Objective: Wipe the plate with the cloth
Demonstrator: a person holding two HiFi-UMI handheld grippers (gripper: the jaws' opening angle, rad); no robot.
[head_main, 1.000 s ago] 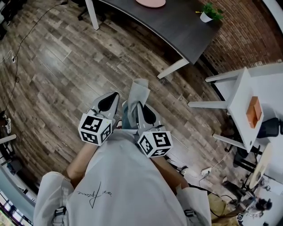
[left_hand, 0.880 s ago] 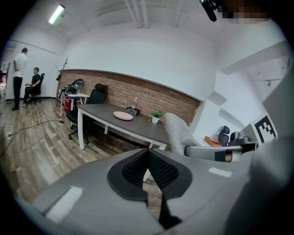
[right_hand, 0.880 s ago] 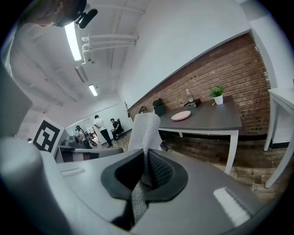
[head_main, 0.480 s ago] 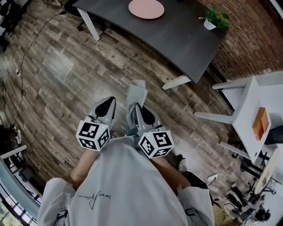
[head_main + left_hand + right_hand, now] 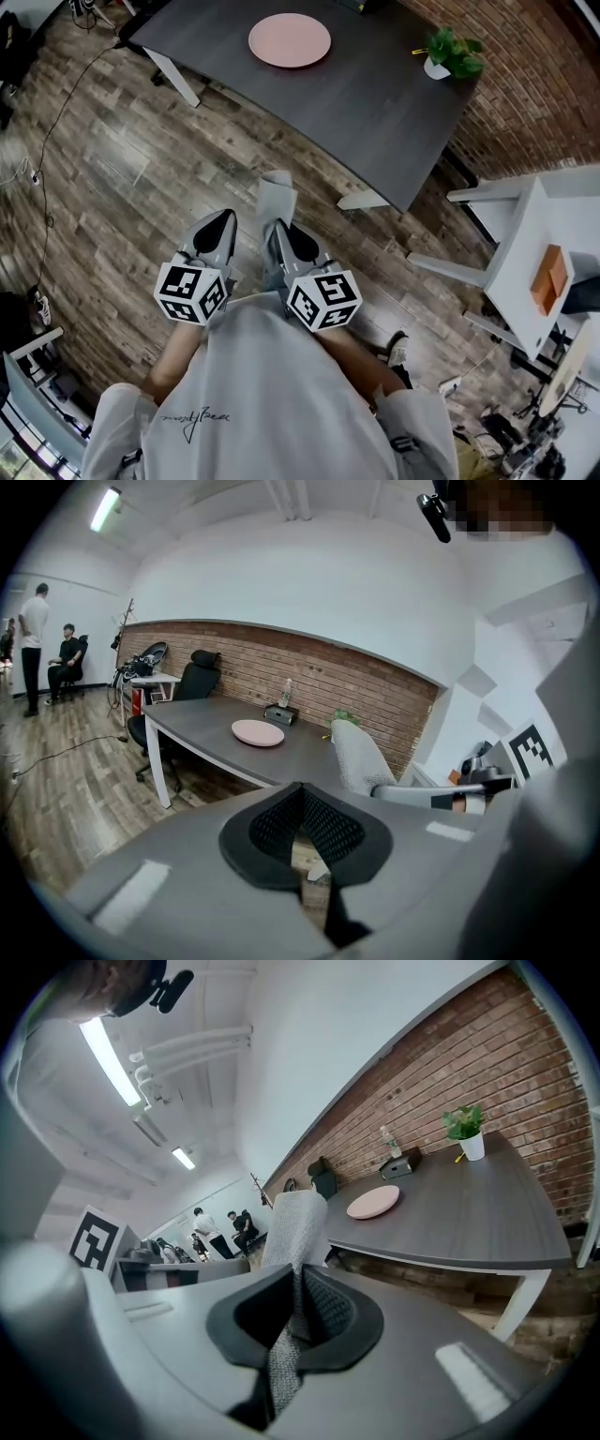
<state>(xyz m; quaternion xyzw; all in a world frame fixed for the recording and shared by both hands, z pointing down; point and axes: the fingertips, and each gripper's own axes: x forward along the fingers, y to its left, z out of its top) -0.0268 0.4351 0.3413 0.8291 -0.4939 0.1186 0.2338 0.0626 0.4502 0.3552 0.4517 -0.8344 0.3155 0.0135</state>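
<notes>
A wood-plank floor (image 5: 141, 187) fills most of my head view, with a brick wall (image 5: 525, 103) along the upper right. Ahead stands a long dark grey table (image 5: 375, 94) on white legs, and off to the right is a white desk (image 5: 520, 216). Both tools are held out low in front of the person's pale shirt (image 5: 262, 394), side by side over the floor and well short of the table.

The left gripper (image 5: 223, 220) has its jaws pressed together with nothing between them; its own view shows the black pads meeting. The right gripper (image 5: 277, 230) is clamped on the cloth (image 5: 276, 197), a grey woven strip that stands up out of the jaws and points toward the table.

The pink plate (image 5: 290, 40) lies flat on the table toward its far left part, well apart from the cloth. A potted plant (image 5: 453, 52) sits near the table's right end by the bricks. Behind the plate there is a small dark item (image 5: 280, 712) — a box, I think, but it is too small for me to be sure. An orange box (image 5: 549, 278) rests on the white desk.
</notes>
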